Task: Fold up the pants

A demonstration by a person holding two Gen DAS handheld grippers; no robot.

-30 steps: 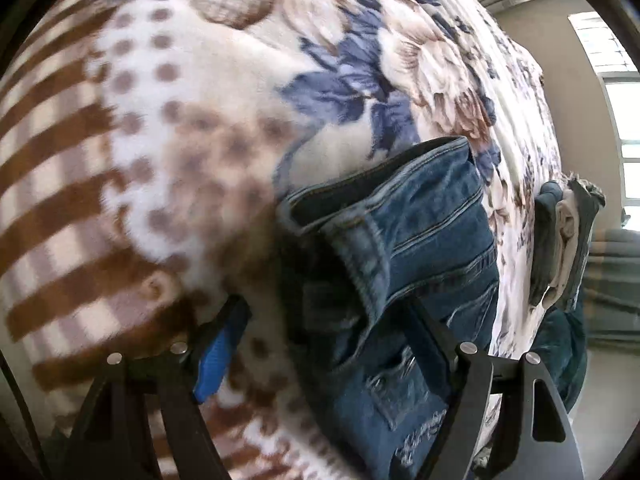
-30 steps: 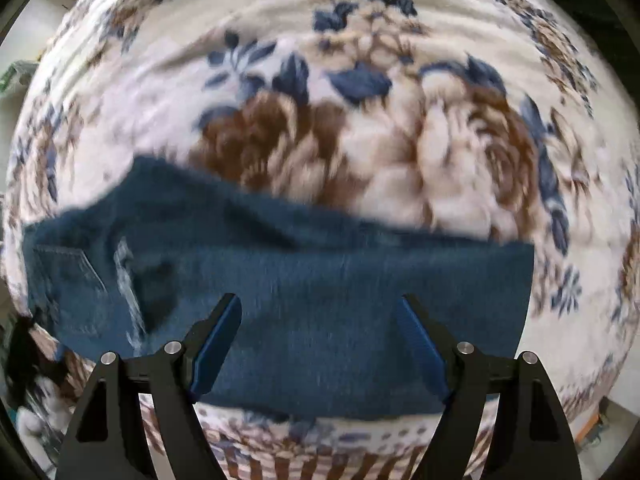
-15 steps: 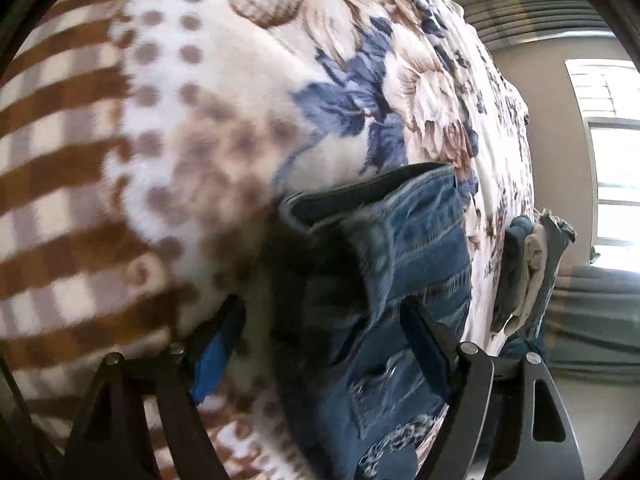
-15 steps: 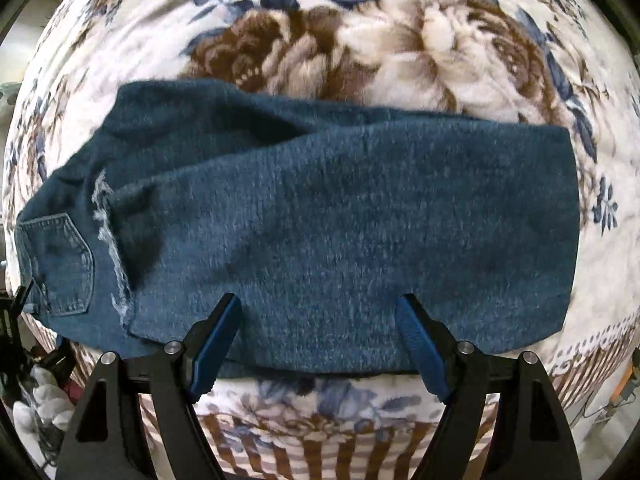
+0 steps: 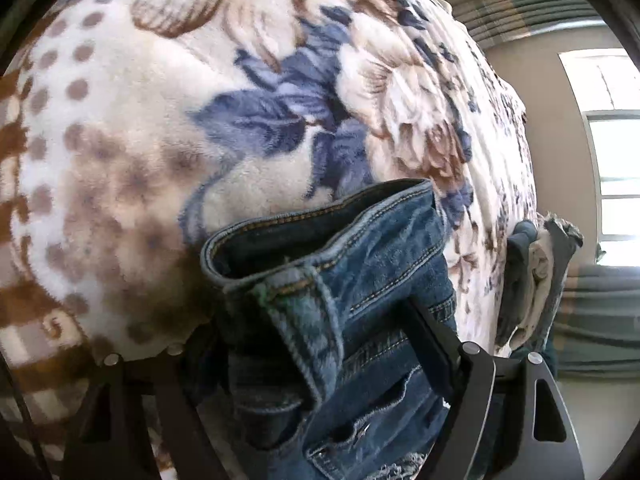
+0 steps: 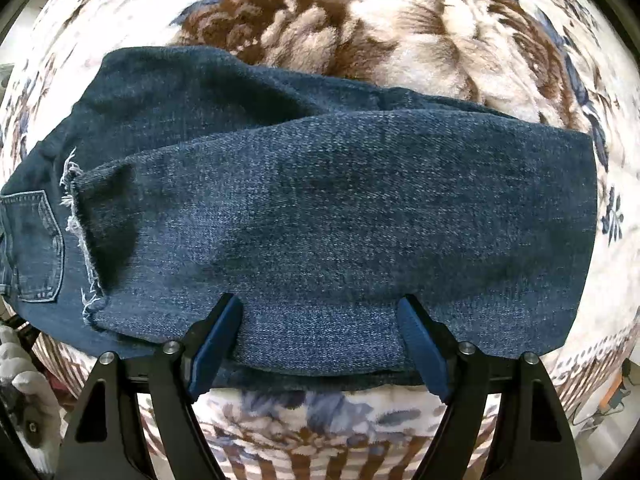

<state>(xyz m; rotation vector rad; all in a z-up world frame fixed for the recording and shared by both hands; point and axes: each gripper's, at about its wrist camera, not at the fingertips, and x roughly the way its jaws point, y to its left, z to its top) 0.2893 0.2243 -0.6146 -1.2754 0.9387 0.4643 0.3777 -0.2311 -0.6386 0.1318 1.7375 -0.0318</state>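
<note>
A: Since 1 second ago the right gripper [image 6: 320,344] has closed in on the dark blue denim jeans [image 6: 328,216]; they were blurred and partly framed, and now fill its view sharply. The left gripper [image 5: 320,340] has pushed its waistband end of the jeans [image 5: 360,280] deeper between its fingers.

B: Which step?

A: I judge a mid-fold. The legs lie doubled lengthwise across the plush floral fleece blanket [image 6: 400,32], frayed hem [image 6: 80,240] at 9 o'clock over a stitched back pocket [image 6: 36,248].

B: Grippers?

A: The right one's jaws stand wide apart, blue pads just over the near edge at 6 o'clock, holding nothing. The left's fingers straddle bunched denim, but its left pad is hidden, so I cannot tell whether it clamps.

B: Next?

A: Probably pinching both ends and carrying 1 over. The denim looks thick and stiff; the blanket is soft.

B: Anything else?

A: A pile of folded clothes [image 5: 536,280] at 3 o'clock.
</note>
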